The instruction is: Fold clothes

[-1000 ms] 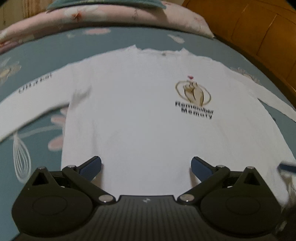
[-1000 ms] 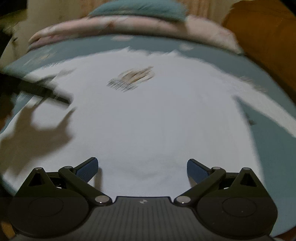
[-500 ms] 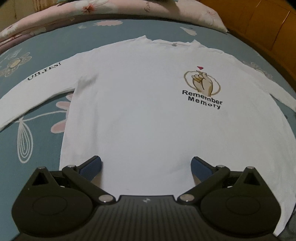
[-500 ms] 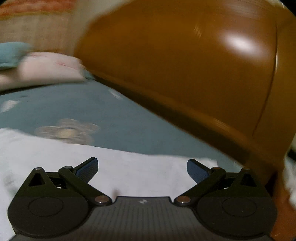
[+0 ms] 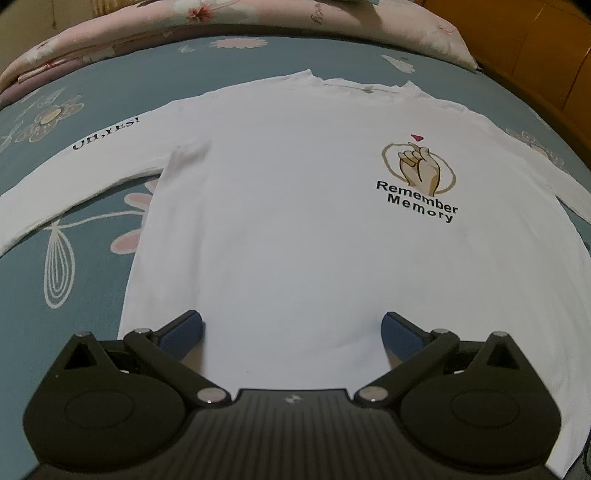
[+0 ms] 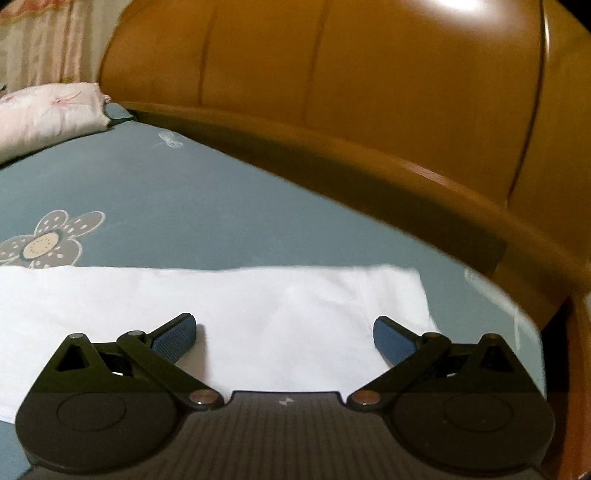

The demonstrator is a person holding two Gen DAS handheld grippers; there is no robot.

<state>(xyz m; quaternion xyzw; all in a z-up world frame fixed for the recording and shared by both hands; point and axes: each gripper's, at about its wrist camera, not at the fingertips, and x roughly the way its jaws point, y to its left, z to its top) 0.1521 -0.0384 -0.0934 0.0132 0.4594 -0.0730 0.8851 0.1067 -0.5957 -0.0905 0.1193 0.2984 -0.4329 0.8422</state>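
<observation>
Teal floral bedsheet (image 5: 92,96) covers the bed, with a glossy wooden headboard (image 6: 369,92) rising along its far side and a pink flowered pillow (image 5: 258,18) bunched at one end. Spread flat across the sheet, front up, lies the white long-sleeved shirt (image 5: 277,221), both sleeves stretched outward, probably so each can be folded inward cleanly. Its chest print reads "Remember Memory" (image 5: 417,199). The left gripper (image 5: 291,330) hovers over the hem with its blue pads wide apart, gripping nothing. The right gripper (image 6: 284,334), equally spread and empty, hangs over the sleeve cuff (image 6: 388,295) near the headboard, seemingly lined up to take it. Nothing lies on the shirt; only the nearby headboard crowds that side.
</observation>
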